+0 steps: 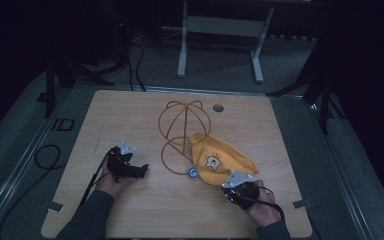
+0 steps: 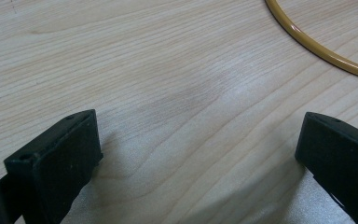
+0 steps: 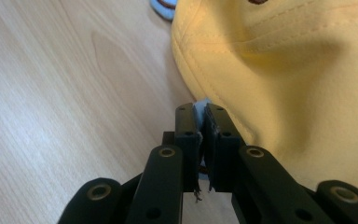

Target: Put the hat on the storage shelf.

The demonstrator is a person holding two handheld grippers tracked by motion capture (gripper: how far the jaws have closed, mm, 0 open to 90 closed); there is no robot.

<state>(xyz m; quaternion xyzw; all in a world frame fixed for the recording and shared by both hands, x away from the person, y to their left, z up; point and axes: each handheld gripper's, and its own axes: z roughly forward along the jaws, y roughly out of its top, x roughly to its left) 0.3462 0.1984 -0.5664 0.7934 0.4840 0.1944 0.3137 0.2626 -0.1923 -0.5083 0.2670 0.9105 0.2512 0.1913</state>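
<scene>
1. Fingers of the right gripper (image 3: 200, 109) stand pressed almost together, with only a thin slit between the black pads. They pinch the near edge of the yellow cap (image 3: 279, 70), and a sliver of pale blue lining shows right at the tips.

2. From the high view, the right gripper (image 1: 236, 181) sits at the cap's (image 1: 220, 157) lower edge, the person's right hand (image 1: 260, 205) behind it. The cap spreads away from the fingertips, up and across the table, its small cartoon patch facing up.

3. A light blue round tag (image 1: 193, 173) lies just beside the cap, to the left of the right fingertips; in the right gripper view its edge (image 3: 161, 9) peeks out beyond the cap's brim.

4. The cap's far end rests against the yellow wire stand (image 1: 184, 131), which lies well ahead of the pinching fingers.

5. Fingers of the left gripper (image 2: 196, 154) stand wide apart with bare wooden table (image 2: 168, 70) between them; they hold nothing and touch nothing.

6. A curve of the wire stand (image 2: 317, 46) runs ahead and to the right of the left fingertips, well apart from them.

7. From above, the left gripper (image 1: 142, 170) rests low over the table in the left hand (image 1: 111, 182), pointing toward the stand's lower loop, well apart from the cap.
</scene>
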